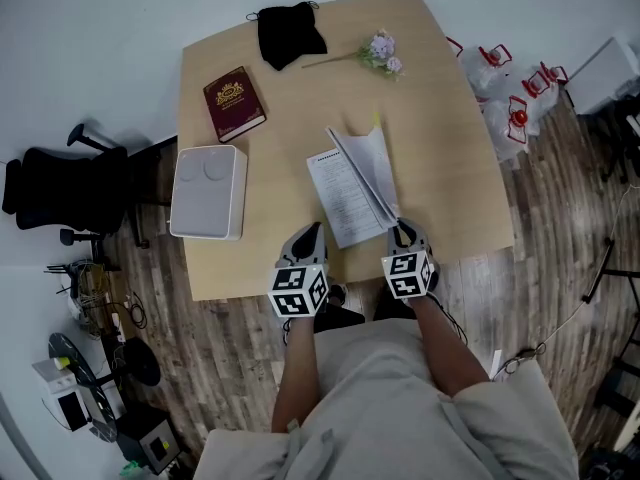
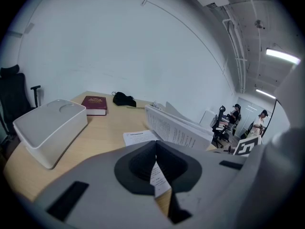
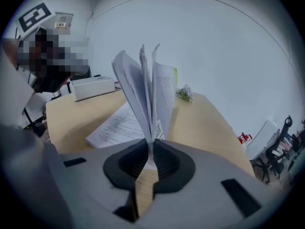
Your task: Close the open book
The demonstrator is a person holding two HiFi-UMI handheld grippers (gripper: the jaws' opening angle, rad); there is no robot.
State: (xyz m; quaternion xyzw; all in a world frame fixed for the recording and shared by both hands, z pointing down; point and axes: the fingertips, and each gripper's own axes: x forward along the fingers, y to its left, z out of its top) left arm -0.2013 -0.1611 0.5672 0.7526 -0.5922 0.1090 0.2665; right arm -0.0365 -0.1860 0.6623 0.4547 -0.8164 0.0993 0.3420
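Your right gripper [image 1: 401,231] is pinching the book's [image 1: 345,196] raised pages. The flat half is lying leftward, where your left gripper [image 1: 311,234] is resting, jaws pressed together.

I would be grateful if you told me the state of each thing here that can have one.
open book: partly open, right-hand pages standing upright, left page lying flat.
red book: closed, lying flat.
black pouch: slumped, lying flat.
left claw: shut, over the open book's left page.
right claw: shut on the open book's upright pages.
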